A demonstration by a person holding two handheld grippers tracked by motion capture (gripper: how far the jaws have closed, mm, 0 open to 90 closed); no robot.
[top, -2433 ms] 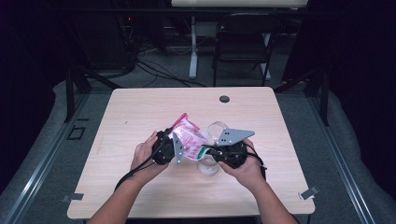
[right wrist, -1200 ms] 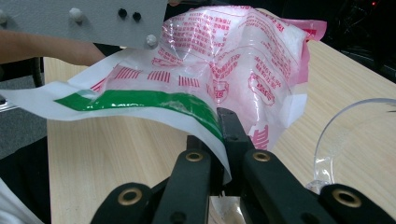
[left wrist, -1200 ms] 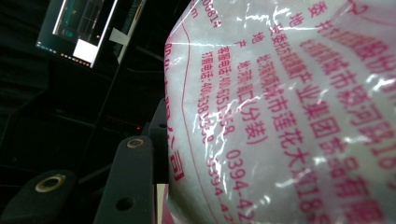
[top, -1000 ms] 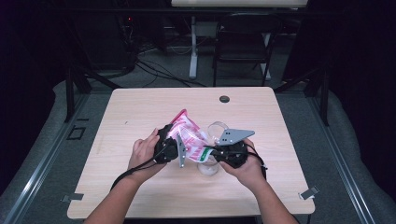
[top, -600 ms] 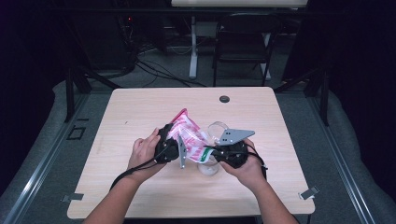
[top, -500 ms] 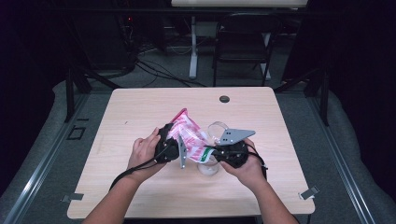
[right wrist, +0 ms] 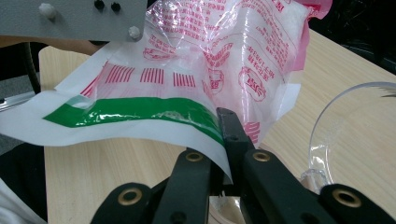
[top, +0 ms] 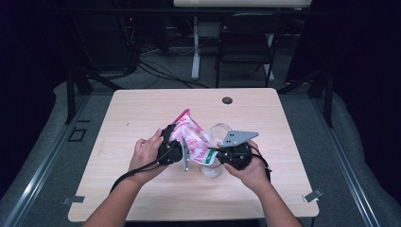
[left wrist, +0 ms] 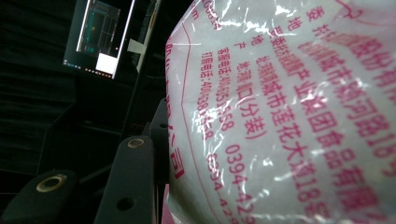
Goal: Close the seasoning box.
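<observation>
A clear plastic bag (top: 191, 135) with red print and white contents hangs tilted over the middle of the table, between both hands. My left gripper (top: 177, 149) is shut on the bag's (left wrist: 289, 116) bulging body, which presses against the dark jaw in the left gripper view. My right gripper (top: 213, 153) is shut on the bag's flat edge with the green strip (right wrist: 140, 112), its jaws (right wrist: 226, 140) pinching the film. A clear glass (top: 212, 168) stands on the table under the bag's lower end, and its rim (right wrist: 345, 112) shows at the right of the right gripper view.
The light wooden table (top: 142, 113) has a black round grommet (top: 227, 100) near its far edge. A dark chair (top: 246, 47) and cables stand on the floor behind. The left gripper's grey plate (right wrist: 70, 18) shows in the right gripper view.
</observation>
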